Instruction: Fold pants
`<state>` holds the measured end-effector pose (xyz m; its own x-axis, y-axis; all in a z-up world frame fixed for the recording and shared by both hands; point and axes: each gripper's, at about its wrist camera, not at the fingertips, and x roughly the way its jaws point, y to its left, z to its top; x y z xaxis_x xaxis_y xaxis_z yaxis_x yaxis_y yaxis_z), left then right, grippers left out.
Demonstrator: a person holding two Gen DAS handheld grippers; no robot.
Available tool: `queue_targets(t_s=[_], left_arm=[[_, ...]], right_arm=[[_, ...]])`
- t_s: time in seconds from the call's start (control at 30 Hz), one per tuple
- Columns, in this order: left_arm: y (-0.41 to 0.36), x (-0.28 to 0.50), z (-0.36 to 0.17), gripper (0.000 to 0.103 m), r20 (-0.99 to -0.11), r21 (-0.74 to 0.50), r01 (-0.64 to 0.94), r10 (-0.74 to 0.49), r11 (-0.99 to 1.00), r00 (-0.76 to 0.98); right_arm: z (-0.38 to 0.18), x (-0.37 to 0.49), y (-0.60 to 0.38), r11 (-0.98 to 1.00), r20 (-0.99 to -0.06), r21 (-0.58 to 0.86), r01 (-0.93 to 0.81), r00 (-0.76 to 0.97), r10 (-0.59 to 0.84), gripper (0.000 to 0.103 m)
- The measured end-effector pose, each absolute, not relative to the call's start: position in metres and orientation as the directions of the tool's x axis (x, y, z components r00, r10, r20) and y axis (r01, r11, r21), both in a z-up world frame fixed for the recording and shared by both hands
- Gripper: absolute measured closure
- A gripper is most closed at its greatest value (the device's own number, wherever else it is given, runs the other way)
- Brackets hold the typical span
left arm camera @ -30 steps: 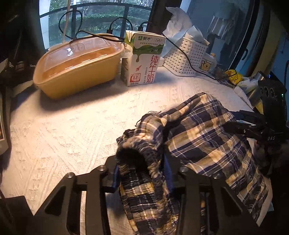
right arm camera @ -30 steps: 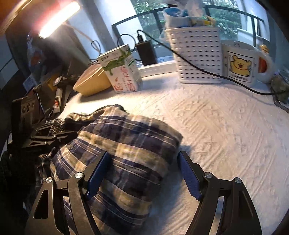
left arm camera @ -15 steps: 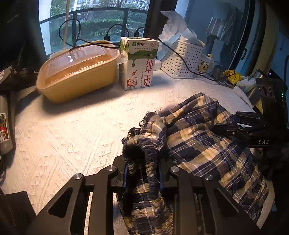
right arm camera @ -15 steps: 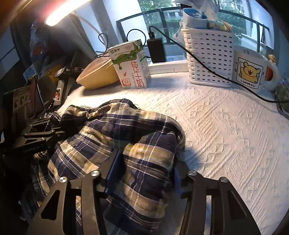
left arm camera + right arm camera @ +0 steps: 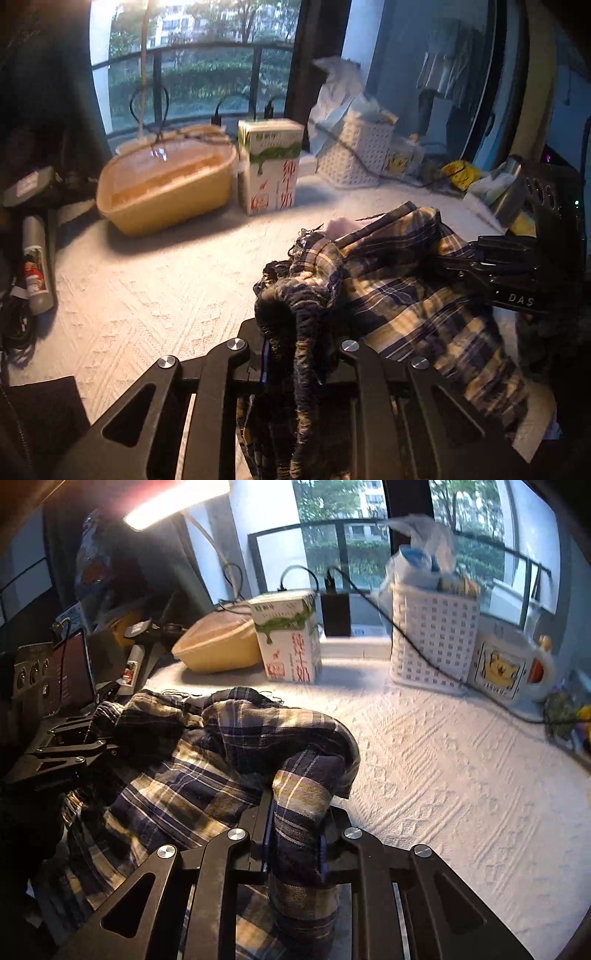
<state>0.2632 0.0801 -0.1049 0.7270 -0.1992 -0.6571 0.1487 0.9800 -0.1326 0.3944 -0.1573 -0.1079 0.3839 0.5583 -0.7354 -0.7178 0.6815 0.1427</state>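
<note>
The plaid pants [image 5: 406,295], navy and cream, hang bunched above the white textured cloth [image 5: 147,302]. My left gripper [image 5: 295,350] is shut on their gathered dark waistband edge. My right gripper [image 5: 295,834] is shut on a thick fold of the pants [image 5: 221,760] at the other side. Each gripper shows in the other's view: the right one [image 5: 491,273] at the far right, the left one [image 5: 70,746] at the left. The cloth is lifted between them, crumpled.
At the back stand a yellow lidded tub [image 5: 166,188], a milk carton [image 5: 269,166], a white perforated basket [image 5: 432,635] with cables over it, and a bear mug [image 5: 509,668]. Dark clutter lines the left edge [image 5: 33,236].
Both grippers went from open around the pants to shut on them. Both then rose, lifting the cloth off the table, and the views pulled back from the table.
</note>
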Motion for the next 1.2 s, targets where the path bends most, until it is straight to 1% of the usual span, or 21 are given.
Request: queue_targets(t_s=[0.1,0.33,0.5,0.7,0.9,1.2], left_arm=[[0.078,0.252,-0.094,0.087,-0.634,-0.124,0.149,-0.193,0.981,0.749],[0.070,0.221,-0.069,0.087,-0.578,-0.057,0.131,-0.139,0.990,0.804],[0.071,0.197,-0.052,0.087,-0.527,-0.053,0.129,-0.137,0.990,0.838],[0.070,0.169,-0.030,0.087,-0.455,-0.032,0.130,-0.130,0.991,0.881],[0.070,0.138,-0.008,0.087,-0.391,-0.011,0.127,-0.121,0.992,0.912],[0.080,0.093,0.023,0.087,-0.293,0.021,0.093,-0.082,0.995,0.953]], right_arm=[[-0.095,0.383,-0.159,0.682,-0.718,0.118,-0.722,0.412,0.561,0.085],[-0.062,0.355,-0.162,0.673,-0.676,0.071,-0.736,0.461,0.575,0.085],[-0.040,0.331,-0.165,0.673,-0.638,0.033,-0.739,0.502,0.584,0.085],[-0.010,0.296,-0.170,0.672,-0.582,-0.016,-0.740,0.554,0.596,0.085],[0.017,0.266,-0.175,0.677,-0.521,-0.033,-0.735,0.591,0.616,0.085],[0.058,0.218,-0.173,0.655,-0.431,-0.081,-0.751,0.619,0.657,0.085]])
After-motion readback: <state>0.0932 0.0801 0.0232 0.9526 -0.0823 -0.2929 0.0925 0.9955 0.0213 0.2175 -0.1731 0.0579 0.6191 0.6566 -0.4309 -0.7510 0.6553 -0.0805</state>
